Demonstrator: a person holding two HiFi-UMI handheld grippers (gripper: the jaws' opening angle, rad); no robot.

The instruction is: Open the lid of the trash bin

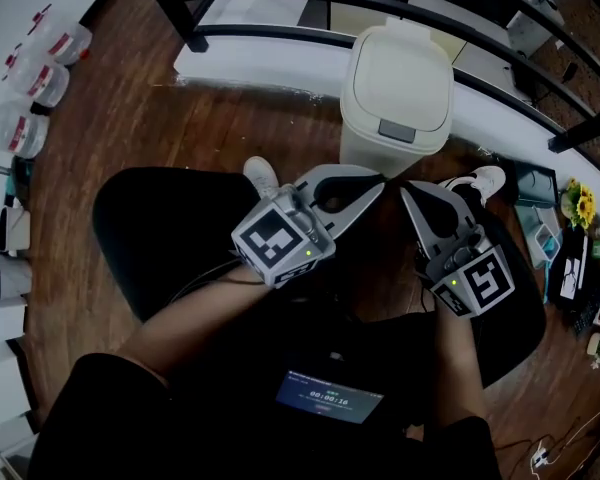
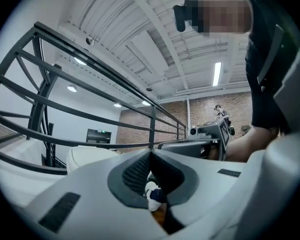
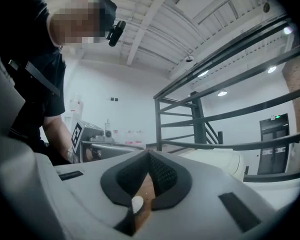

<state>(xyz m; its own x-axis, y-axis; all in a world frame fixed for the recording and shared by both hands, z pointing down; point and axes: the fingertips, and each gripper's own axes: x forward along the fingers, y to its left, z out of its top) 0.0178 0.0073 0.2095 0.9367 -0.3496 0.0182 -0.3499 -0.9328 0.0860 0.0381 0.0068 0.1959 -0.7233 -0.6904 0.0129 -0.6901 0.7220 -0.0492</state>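
The trash bin [image 1: 395, 98] stands on the wooden floor [image 1: 130, 118], backed against the white curb [image 1: 250, 63] under a black railing [image 1: 380, 8]. Its cream lid [image 1: 398, 73] lies down flat on the body, with a grey press plate [image 1: 397, 130] at the front edge.

Just in front of the bin, the left tool [image 1: 378, 184] and the right tool [image 1: 408, 190] point towards it side by side, their tips near each other and neither on the lid. The left gripper view shows the left tool [image 2: 150, 154] with its jaws drawn together at the tips and nothing held between them; the bin [image 2: 90, 156] shows pale beyond them to the left, and the other tool to the right. The right gripper view shows the right tool [image 3: 149, 154] likewise closed tip to tip and empty, with the bin [image 3: 215, 159] beyond on the right.

Each tool carries its marker cube and is gripped by a bare forearm. Below them lie the person's dark-clad legs, with one white shoe [image 1: 262, 176] beside the left tool and another [image 1: 480, 180] beside the right. A small lit screen [image 1: 328, 396] sits at the person's chest. Clear plastic containers [image 1: 30, 78] are at the far left, and yellow flowers [image 1: 581, 204] at the far right.
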